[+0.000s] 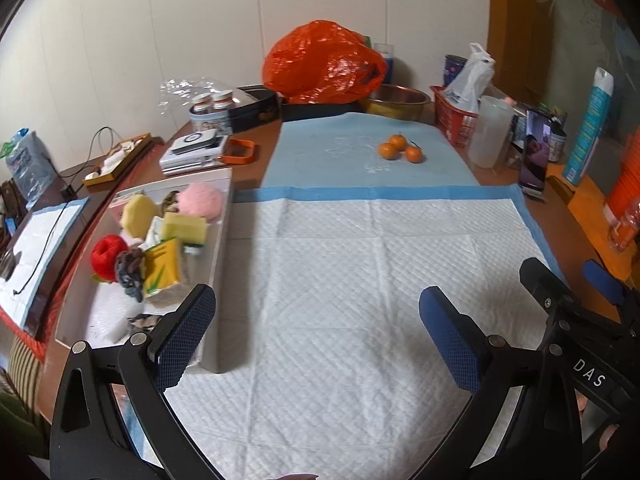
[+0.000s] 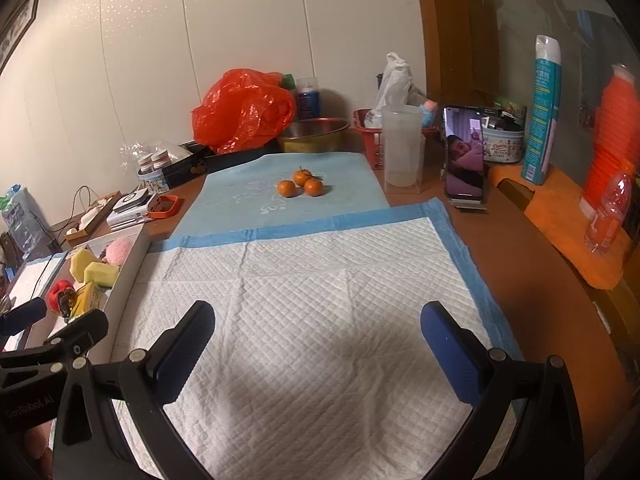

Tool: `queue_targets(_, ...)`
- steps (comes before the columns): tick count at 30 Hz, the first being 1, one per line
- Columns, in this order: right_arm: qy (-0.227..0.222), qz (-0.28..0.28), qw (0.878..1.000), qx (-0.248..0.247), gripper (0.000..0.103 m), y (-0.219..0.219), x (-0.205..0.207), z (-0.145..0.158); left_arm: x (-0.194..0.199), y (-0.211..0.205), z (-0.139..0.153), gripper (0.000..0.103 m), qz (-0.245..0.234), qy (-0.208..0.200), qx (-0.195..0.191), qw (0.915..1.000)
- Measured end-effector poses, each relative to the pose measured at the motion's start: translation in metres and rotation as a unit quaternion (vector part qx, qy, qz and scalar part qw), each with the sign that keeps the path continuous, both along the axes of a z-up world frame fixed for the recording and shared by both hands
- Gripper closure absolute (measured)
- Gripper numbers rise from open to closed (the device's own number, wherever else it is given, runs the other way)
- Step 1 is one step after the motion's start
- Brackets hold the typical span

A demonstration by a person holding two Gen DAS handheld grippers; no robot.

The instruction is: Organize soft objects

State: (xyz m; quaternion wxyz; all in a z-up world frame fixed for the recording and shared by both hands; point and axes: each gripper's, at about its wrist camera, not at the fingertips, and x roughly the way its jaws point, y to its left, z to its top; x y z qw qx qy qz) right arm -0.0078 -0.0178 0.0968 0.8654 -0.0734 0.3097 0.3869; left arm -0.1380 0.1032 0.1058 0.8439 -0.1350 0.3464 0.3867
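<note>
A white tray [image 1: 219, 240] at the left holds several soft objects: a pink pom-pom [image 1: 200, 200], yellow sponges [image 1: 186, 228], a red plush apple [image 1: 107, 253], a dark scrunchie [image 1: 130, 268] and a yellow tissue pack [image 1: 164, 268]. The tray [image 2: 132, 264] and its contents also show in the right wrist view. My left gripper [image 1: 316, 332] is open and empty above the white quilted pad [image 1: 340, 280], just right of the tray. My right gripper [image 2: 318, 344] is open and empty over the same pad [image 2: 320, 300]; it shows at the right edge of the left wrist view [image 1: 576, 292].
Three tangerines [image 1: 400, 147] lie on a blue mat [image 1: 340, 148] behind the pad. An orange bag [image 1: 324, 62], metal bowl [image 1: 396, 100], red basket [image 1: 454, 120], plastic jug [image 1: 490, 136], propped phone [image 1: 536, 152] and spray can [image 1: 590, 124] crowd the back and right. Boxes and cables lie left.
</note>
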Motion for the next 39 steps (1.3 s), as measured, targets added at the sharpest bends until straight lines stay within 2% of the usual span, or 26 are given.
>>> queue_targets(6,0.000,-0.016,1.000,-0.002,0.000,-0.011,0.011,-0.002,0.016,-0.012,-0.005,0.000,-0.031,-0.008,-0.015,0.9994)
queue_targets(11,0.000,-0.028,1.000,-0.002,0.000,-0.021,0.019,-0.004,0.027,-0.020,-0.010,0.000,-0.039,-0.018,-0.014,0.9990)
queue_targets(18,0.010,-0.047,0.999,-0.022,0.000,-0.032,0.033,-0.016,0.046,-0.026,-0.026,0.000,-0.054,0.009,-0.022,0.9983)
queue_targets(33,0.022,-0.050,0.998,-0.030,0.000,-0.038,0.046,-0.023,0.057,-0.024,-0.036,0.000,-0.052,0.014,-0.047,0.9974)
queue_targets(39,0.028,-0.049,0.998,-0.032,0.000,-0.037,0.049,-0.027,0.061,-0.025,-0.041,0.000,-0.059,0.020,-0.045,0.9970)
